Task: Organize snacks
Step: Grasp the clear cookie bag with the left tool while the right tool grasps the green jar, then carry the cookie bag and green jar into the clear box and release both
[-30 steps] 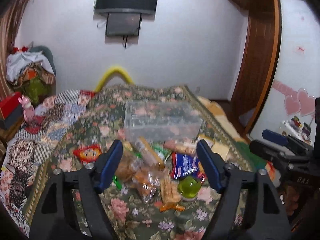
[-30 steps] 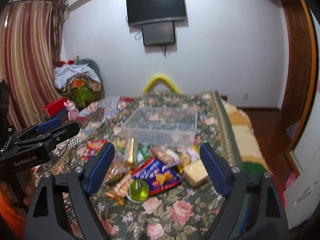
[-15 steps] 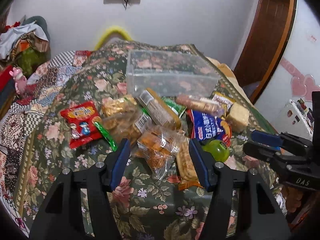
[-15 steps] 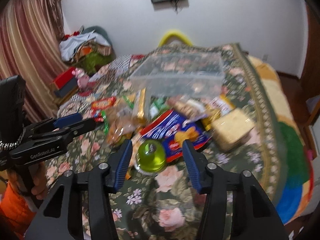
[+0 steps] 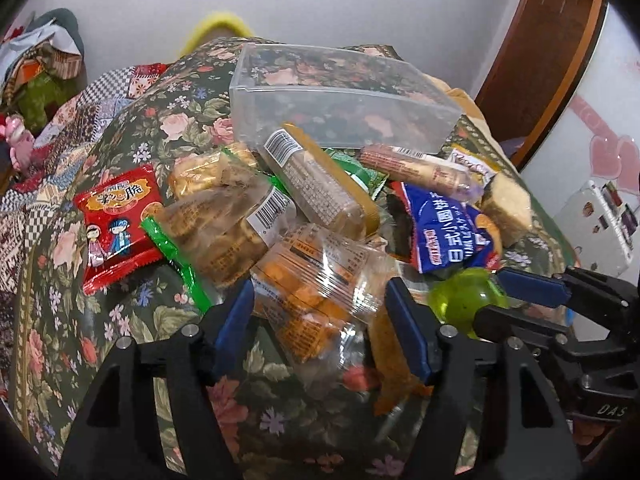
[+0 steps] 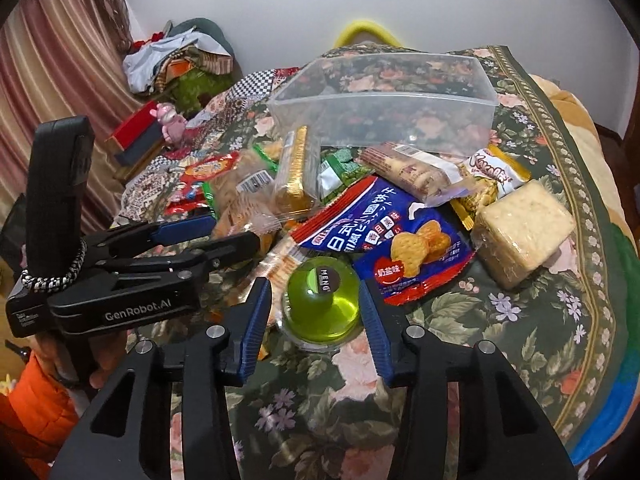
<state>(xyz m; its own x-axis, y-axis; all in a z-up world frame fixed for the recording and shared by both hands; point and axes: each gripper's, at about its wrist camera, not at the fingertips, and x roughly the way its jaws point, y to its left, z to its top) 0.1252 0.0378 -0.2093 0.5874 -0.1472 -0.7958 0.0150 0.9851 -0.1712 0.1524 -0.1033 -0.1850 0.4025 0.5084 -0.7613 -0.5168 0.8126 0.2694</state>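
A pile of snack packs lies on the floral cloth in front of an empty clear plastic box (image 5: 344, 96) (image 6: 384, 92). My left gripper (image 5: 320, 300) is open, its fingers on either side of a clear pack of orange crackers (image 5: 316, 280). My right gripper (image 6: 314, 300) is open, its fingers on either side of a green jelly cup (image 6: 320, 304), which also shows in the left wrist view (image 5: 464, 296). Around them lie a blue biscuit bag (image 6: 384, 236), a red packet (image 5: 116, 224), a gold-edged cracker sleeve (image 5: 320, 184) and a pale cracker block (image 6: 520, 232).
The floral cloth (image 6: 520, 340) covers a bed-like surface that drops off at the right edge. Clothes (image 6: 176, 56) are heaped at the back left by a curtain. A wooden door frame (image 5: 548, 40) stands at the right.
Both grippers have moved forward and down to the pile. The left one now straddles the orange cracker pack, the right one the green jelly cup, and both have narrowed.
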